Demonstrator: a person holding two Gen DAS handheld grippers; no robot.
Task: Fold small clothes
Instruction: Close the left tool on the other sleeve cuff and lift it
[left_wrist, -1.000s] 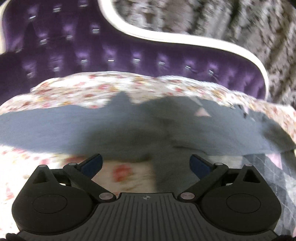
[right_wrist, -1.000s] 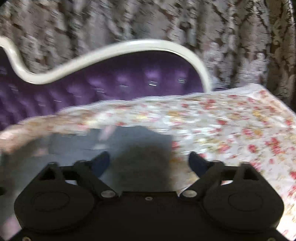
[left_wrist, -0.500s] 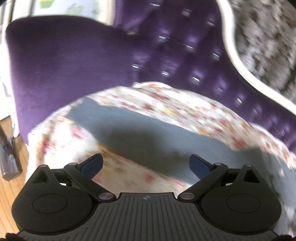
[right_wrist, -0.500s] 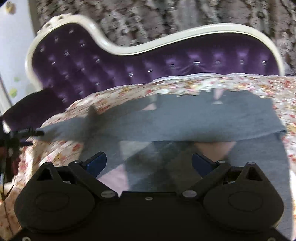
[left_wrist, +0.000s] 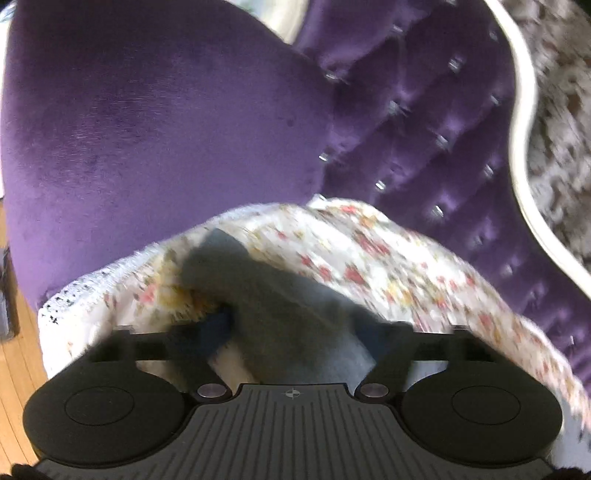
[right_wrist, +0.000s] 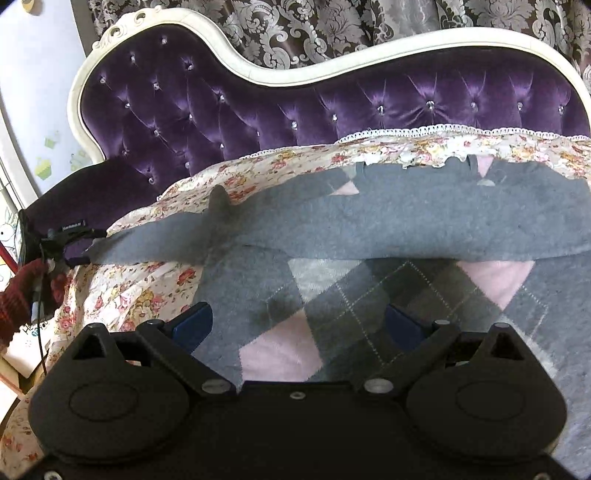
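Two hand-held grippers work over a grey argyle sweater (right_wrist: 388, 229) spread on a floral cover (right_wrist: 140, 291) on a purple tufted sofa (right_wrist: 295, 107); the left hand-held gripper (left_wrist: 295, 328) has just been closing and its jaws pinch the sweater's sleeve end (left_wrist: 280, 306) near the cover's edge; the right hand-held gripper (right_wrist: 299, 325) stands wide over the pink-diamond body, holding nothing.

Left gripper (left_wrist: 295, 332): jaws just closed inward, pinching grey fabric. Right gripper (right_wrist: 297, 325): jaws spread wide, angled downward.
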